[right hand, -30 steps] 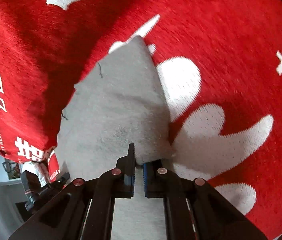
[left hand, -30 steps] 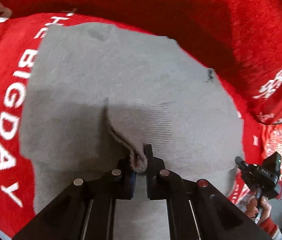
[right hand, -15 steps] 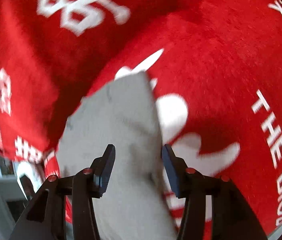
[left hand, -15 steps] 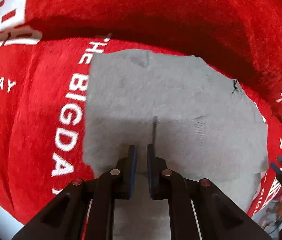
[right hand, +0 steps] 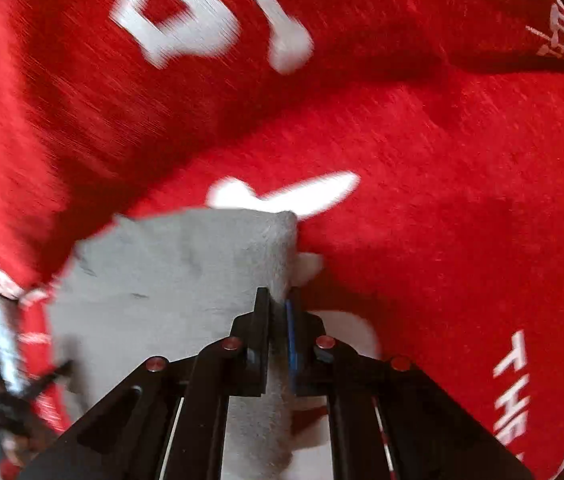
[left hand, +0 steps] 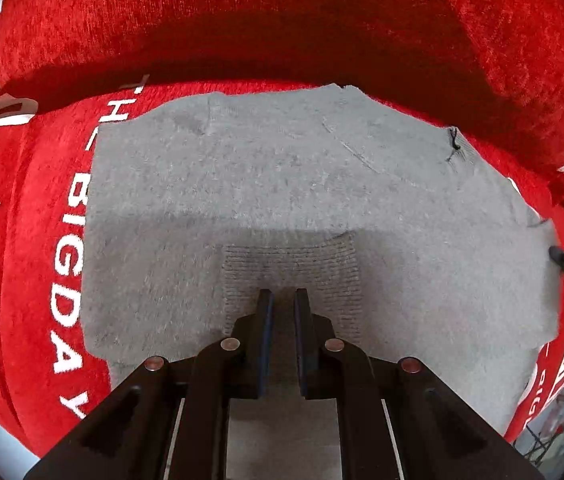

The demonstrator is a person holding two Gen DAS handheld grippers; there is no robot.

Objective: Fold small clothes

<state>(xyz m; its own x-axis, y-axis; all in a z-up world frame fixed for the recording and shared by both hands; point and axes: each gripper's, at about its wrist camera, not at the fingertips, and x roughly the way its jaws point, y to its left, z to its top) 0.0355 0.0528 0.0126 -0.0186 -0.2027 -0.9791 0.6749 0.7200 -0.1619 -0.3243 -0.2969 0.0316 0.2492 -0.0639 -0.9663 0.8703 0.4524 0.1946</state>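
One grey garment (left hand: 282, 184), flat mid-frame on red blanket (left hand: 282, 20). Left gripper (left hand: 282, 298): jaws nearly together, empty. Right gripper (right hand: 280, 300): jaws just closed, pinching garment edge. Advice: lift edge evenly, fold inward.

Both fisheye views bend strongly toward their rims, where black corners close in. The left wrist view is sharp and evenly lit; a broad dark shadow lies in the far crease of the red blanket (left hand: 282, 20), and a soft shadow band crosses the grey garment (left hand: 282, 184) near the left gripper (left hand: 282, 300). The right wrist view is motion-blurred, its white lettering streaked, with a dim shadow along the far fold.
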